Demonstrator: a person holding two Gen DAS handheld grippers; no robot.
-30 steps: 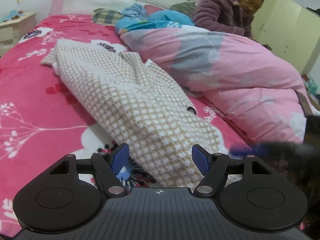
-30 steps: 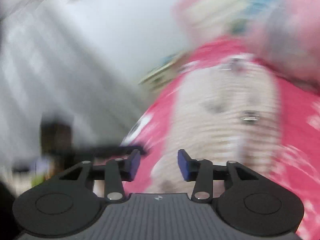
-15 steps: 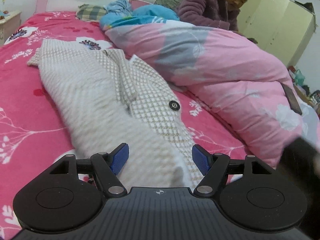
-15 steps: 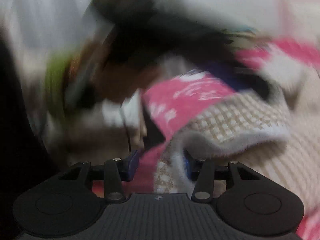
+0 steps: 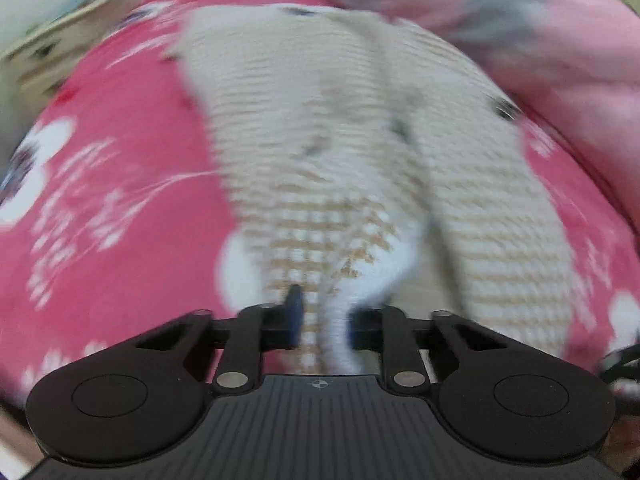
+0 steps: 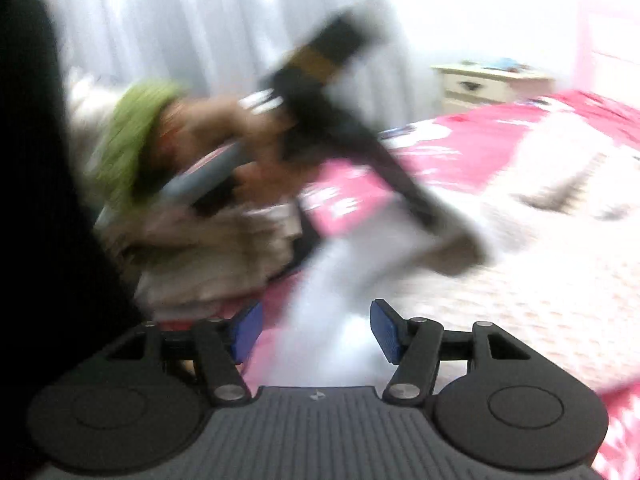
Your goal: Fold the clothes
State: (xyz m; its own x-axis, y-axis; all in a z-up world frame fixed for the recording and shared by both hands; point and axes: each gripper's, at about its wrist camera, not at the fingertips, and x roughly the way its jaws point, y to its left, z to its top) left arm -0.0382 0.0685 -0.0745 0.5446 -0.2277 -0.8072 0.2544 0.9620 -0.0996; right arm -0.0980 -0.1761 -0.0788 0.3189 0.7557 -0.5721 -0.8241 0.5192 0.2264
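One coat [image 5: 352, 152], cream with tan checks, lies down the middle of the left view on one pink floral sheet [image 5: 112, 168]; at least two dark buttons show on it (blur hides any others). Its white-edged hem bunches at bottom centre. Two grippers are in view. The left gripper [image 5: 322, 316] is clenched on that hem, fabric pinched between narrow jaws. The right gripper [image 6: 316, 332] stands released, blue pads [image 6: 384, 330] wide apart, with the white hem lying between them; contact is unclear. One pink quilt [image 5: 560, 32] fills the upper right; one nightstand [image 6: 488, 84] stands upper right in the right view.
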